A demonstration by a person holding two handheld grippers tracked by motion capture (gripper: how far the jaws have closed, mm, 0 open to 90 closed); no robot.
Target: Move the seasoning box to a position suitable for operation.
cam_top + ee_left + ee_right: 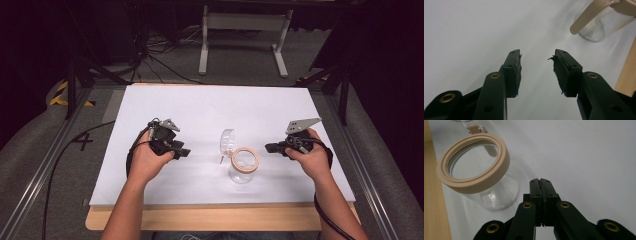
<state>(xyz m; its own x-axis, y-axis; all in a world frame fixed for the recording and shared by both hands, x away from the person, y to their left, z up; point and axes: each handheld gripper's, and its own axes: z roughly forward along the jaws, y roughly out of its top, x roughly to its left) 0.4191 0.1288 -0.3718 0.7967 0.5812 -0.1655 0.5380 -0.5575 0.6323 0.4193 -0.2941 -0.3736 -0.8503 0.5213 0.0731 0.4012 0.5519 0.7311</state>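
Observation:
A clear glass jar (242, 167) with a beige rim ring stands upright near the middle of the white table, its hinged glass lid (227, 141) swung open behind it. The jar (484, 177) looks empty in the right gripper view. My left gripper (183, 153) rests to the left of the jar, open with nothing between its jaws (537, 65); the jar (599, 22) sits off to its upper right. My right gripper (269, 147) hovers just right of the jar, shut and empty (541, 181), a short gap from the glass.
The white board (200, 110) lies on a wooden tabletop whose light edge (220, 215) runs along the near side. Beyond the table are a white metal stand (245, 35), floor cables and dark frame rails at both sides.

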